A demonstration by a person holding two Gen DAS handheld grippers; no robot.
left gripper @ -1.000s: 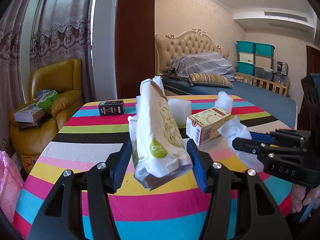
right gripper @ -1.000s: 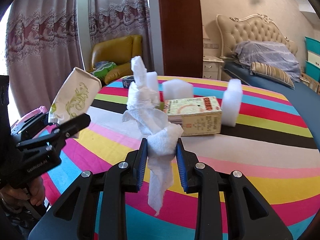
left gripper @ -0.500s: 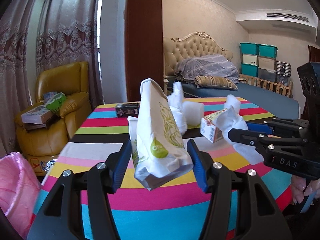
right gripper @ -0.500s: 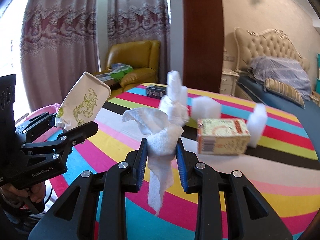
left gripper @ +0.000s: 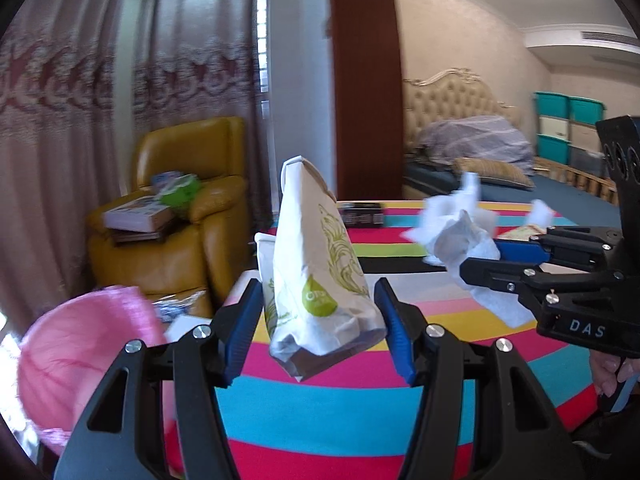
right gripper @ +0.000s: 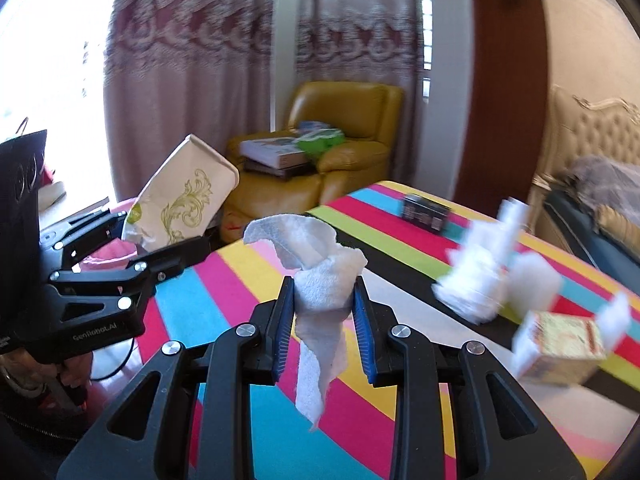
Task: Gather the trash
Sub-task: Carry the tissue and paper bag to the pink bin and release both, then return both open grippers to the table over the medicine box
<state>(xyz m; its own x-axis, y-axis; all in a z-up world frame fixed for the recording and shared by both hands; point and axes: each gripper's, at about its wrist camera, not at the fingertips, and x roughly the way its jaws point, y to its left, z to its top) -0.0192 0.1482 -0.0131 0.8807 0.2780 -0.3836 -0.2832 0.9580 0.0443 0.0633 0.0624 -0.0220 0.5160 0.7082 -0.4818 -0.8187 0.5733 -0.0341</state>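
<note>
1. Left wrist view: the left gripper (left gripper: pixel 318 320) clamps one paper bag (left gripper: pixel 320 268) above the striped table's (left gripper: pixel 320 412) near edge, a pink bin bag (left gripper: pixel 76 356) just beside.
2. The right gripper (right gripper: pixel 324 312) pinches one crumpled tissue (right gripper: pixel 320 276) over the table.
3. Lying on the table: one carton (right gripper: pixel 560 344), one black box (right gripper: pixel 426 214).

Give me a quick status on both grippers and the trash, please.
Left gripper shut on paper bag. Right gripper shut on tissue. Both held above striped table; pink bag low left, nothing between.

Bright daylight, window glare, seemingly motion-blurred
</note>
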